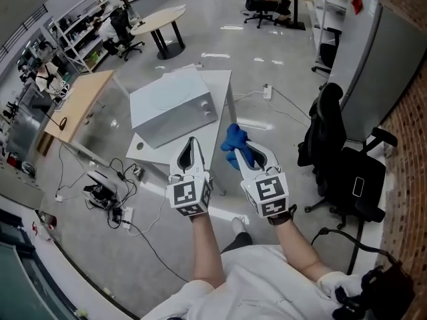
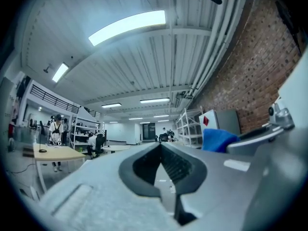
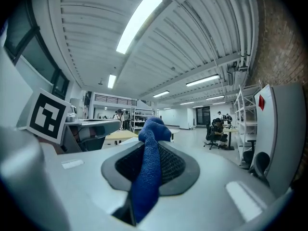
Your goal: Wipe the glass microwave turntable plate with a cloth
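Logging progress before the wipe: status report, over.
Left tool shut, empty. Right tool shut on blue cloth. Both held clear of the microwave; glass plate not made out.

**A:** Centre of the floor?

**B:** One pale grey microwave [image 1: 172, 105] on a white table [image 1: 223, 89], 12 o'clock of the left gripper [image 1: 192, 143].

**A:** Held goods?

**B:** One blue cloth [image 1: 235, 139], bunched at the right gripper [image 1: 244, 156] tip.

**A:** Surrounds?

**B:** Black office chair [image 1: 330, 145], 3 o'clock; wooden desk [image 1: 73, 109], 9 o'clock; round table [image 1: 160, 20], 11 o'clock.
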A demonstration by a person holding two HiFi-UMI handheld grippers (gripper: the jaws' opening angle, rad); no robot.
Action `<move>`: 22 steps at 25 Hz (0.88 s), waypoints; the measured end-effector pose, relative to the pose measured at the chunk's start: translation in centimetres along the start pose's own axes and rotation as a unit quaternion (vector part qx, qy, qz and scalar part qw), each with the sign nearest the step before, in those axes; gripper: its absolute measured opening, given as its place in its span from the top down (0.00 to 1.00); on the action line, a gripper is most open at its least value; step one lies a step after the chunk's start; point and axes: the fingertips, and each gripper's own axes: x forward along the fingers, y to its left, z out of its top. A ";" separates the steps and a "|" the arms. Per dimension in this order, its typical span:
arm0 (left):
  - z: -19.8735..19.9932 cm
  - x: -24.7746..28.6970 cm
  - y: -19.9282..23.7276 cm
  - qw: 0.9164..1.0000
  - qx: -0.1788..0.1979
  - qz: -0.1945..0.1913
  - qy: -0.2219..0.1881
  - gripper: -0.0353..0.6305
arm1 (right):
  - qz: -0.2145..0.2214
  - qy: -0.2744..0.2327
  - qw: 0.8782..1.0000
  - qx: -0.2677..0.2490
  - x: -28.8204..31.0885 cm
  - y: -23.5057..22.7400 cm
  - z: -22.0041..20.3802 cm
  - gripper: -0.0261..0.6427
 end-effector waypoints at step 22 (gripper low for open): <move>-3.6 14.7 14.6 1.000 0.006 -0.020 0.008 0.94 | 0.053 0.007 0.999 0.009 23.3 0.5 1.4 0.85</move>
